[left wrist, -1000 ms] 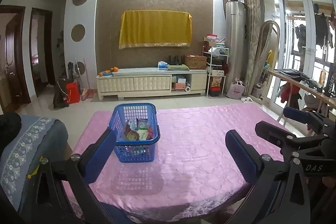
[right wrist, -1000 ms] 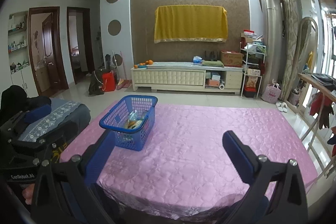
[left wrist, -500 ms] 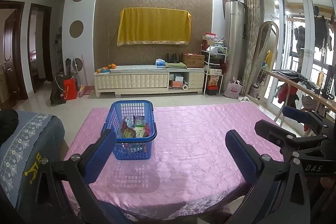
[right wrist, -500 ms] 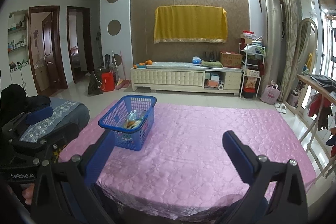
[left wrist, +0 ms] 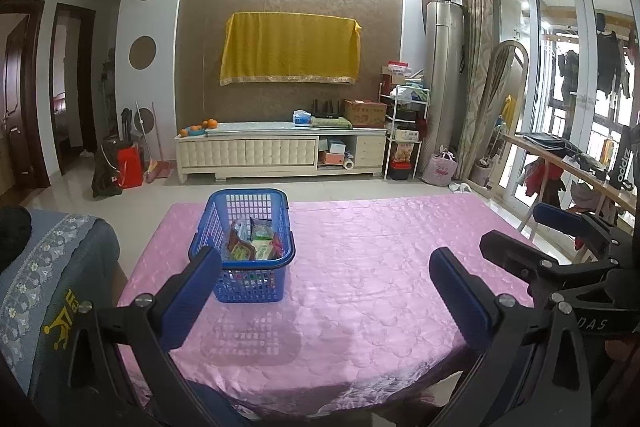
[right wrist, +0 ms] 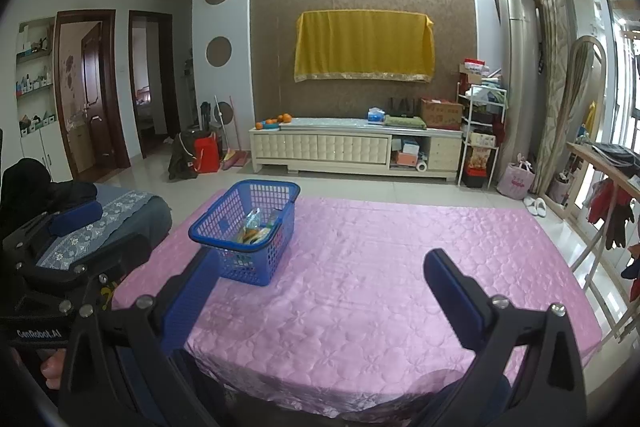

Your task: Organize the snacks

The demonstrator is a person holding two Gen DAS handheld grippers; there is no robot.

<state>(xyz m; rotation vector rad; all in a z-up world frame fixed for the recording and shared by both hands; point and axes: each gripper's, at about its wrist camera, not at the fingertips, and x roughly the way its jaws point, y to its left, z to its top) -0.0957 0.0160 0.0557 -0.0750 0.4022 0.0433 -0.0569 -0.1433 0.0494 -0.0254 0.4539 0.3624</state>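
A blue plastic basket (left wrist: pixel 244 283) stands on the left part of a table with a pink cloth (left wrist: pixel 380 267). Several snack packets (left wrist: pixel 256 245) lie inside it. My left gripper (left wrist: pixel 326 295) hovers open over the near table edge, its left finger just in front of the basket, nothing between the fingers. In the right wrist view the same basket (right wrist: pixel 240 267) and snack packets (right wrist: pixel 254 231) sit ahead to the left. My right gripper (right wrist: pixel 320 299) is open and holds nothing. Each gripper also shows at the side of the other's view, the right gripper (left wrist: pixel 536 235) and the left gripper (right wrist: pixel 88 235).
A chair with a grey-blue embroidered cover (left wrist: pixel 48 267) stands close to the table's left side. A drying rack with clothes (left wrist: pixel 568 163) is on the right. A white TV cabinet (left wrist: pixel 280 151) lines the far wall across a tiled floor. A hand (right wrist: pixel 52 367) holds the left gripper.
The left wrist view has levelled out and swung slightly, so the basket sits a little lower left of centre. The right wrist view has barely shifted. Both grippers stay open.
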